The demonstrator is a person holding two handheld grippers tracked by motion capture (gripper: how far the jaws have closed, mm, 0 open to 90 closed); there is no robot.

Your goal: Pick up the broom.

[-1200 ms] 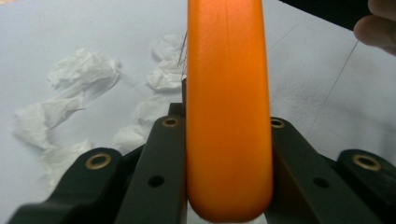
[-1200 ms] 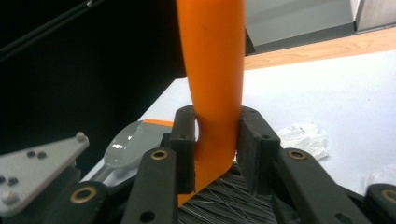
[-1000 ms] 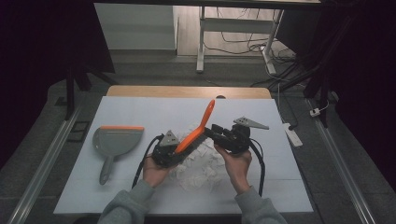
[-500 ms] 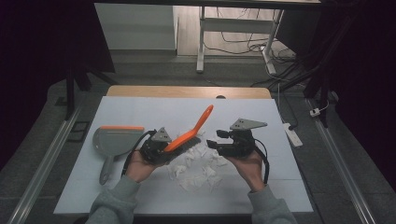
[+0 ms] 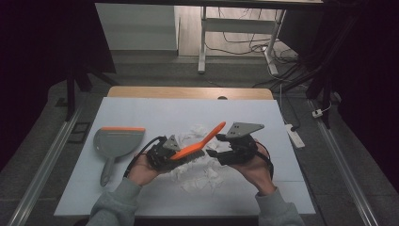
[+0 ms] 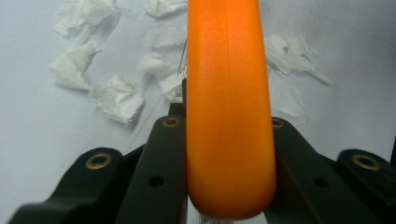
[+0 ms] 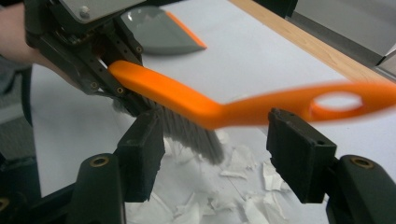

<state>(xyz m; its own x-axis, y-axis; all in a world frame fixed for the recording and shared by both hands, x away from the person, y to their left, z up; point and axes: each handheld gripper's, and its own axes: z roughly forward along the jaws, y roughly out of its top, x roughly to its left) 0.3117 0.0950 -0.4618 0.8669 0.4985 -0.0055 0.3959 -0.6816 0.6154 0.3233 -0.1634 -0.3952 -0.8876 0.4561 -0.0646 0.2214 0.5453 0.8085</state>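
An orange hand brush (image 5: 197, 144) with grey bristles is held slanted over a pile of torn white paper scraps (image 5: 200, 172) on the white table. My left gripper (image 5: 162, 154) is shut on the brush's head end, and its own view shows the orange back (image 6: 226, 116) squeezed between the jaws. My right gripper (image 5: 217, 153) is open just right of the brush. In the right gripper view the brush handle (image 7: 280, 102) crosses above the gap between its jaws (image 7: 215, 135) without touching them. The bristles (image 7: 191, 133) hang over the scraps (image 7: 243, 186).
A grey dustpan (image 5: 115, 141) with an orange lip lies flat at the table's left, handle toward the person; its edge (image 7: 163, 28) appears behind the left gripper. The wooden far edge (image 5: 188, 92) of the table lies beyond. A white power strip (image 5: 295, 135) hangs off the right side.
The brush has tilted lower and shifted right over the scraps. The hands spread apart, then the right gripper came back in under the handle, still open.
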